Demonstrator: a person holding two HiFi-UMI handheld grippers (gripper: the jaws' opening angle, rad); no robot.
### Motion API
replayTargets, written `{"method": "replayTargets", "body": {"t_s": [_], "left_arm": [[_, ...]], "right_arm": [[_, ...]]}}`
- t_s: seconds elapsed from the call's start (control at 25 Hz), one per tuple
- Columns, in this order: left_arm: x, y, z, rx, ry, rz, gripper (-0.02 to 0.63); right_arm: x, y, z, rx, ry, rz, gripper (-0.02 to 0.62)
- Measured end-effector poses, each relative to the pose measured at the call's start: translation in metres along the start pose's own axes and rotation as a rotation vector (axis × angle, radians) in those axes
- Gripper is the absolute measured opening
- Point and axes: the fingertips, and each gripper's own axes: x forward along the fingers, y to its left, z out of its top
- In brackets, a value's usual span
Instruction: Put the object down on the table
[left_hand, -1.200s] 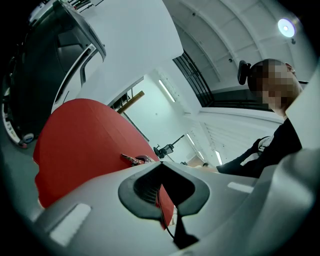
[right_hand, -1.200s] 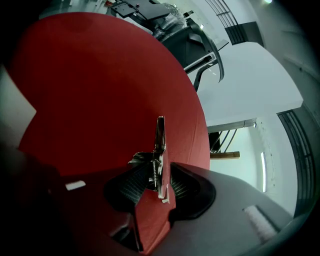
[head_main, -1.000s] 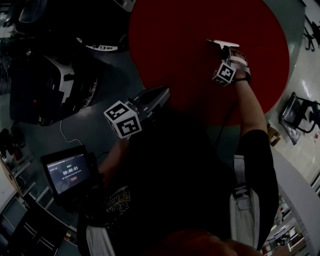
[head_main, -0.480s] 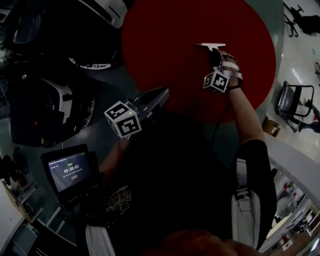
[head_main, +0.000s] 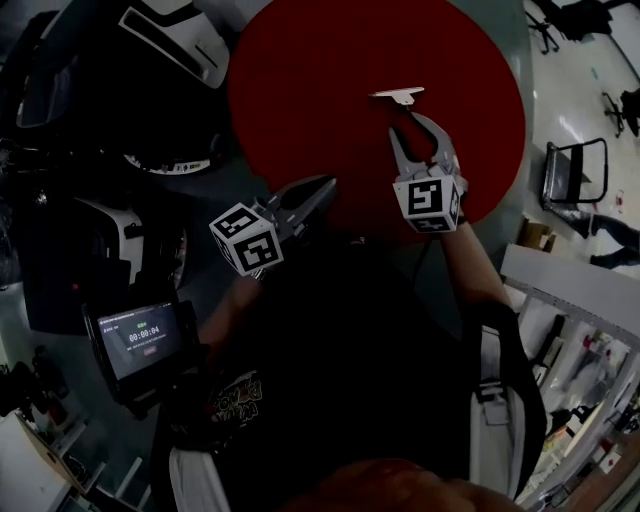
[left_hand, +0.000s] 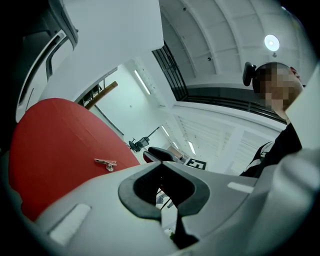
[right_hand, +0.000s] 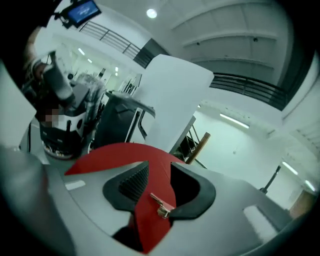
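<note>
Grey-green flooring (head_main: 215, 185) surrounds a round red table (head_main: 320, 70) that fills the upper middle of the head view, with dark machines (head_main: 70, 260) crowding the left side. Below the table the person's dark shirt (head_main: 340, 370) takes up the lower frame, and a small screen (head_main: 140, 340) glows at lower left. In the right gripper view a tall white panel (right_hand: 170, 100) rises behind the table's far edge. The left gripper (head_main: 318, 192) is held over the table's near rim, well apart from the task's thing, its marker cube (head_main: 247, 238) toward the person. Its own view shows the two dark pads drawn together at their tips with nothing between them. The right gripper (head_main: 420, 135) hangs over the table's right half with its jaws spread wide, bare red surface showing through the gap, gripping nothing. The metal clip (head_main: 398, 95) lies flat on the table just beyond the right gripper's tips. In the right gripper view it sits low in the gap close to the right-hand pad (right_hand: 192, 192); it appears clear of that pad, though the angle leaves this unsure
</note>
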Motion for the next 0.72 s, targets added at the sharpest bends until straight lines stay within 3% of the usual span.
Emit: {"method": "replayTargets", "body": {"t_s": [0.24,0.56,0.72], "left_arm": [[-0.002,-0.006,-0.003,0.005,0.013,-0.034,0.011],[-0.006,-0.007,-0.012,-0.037,0.029,-0.023,0.011],[-0.021,-0.015,-0.02,-0.059,0.054,-0.044,0.011]], "right_arm": [[-0.06,0.029,0.034,0.24,-0.065,0.021,0.137],[-0.099,0.082,0.054,0.378,-0.062,0.077,0.132],[-0.125,0.102,0.075,0.42,-0.088,0.049,0.132]]}}
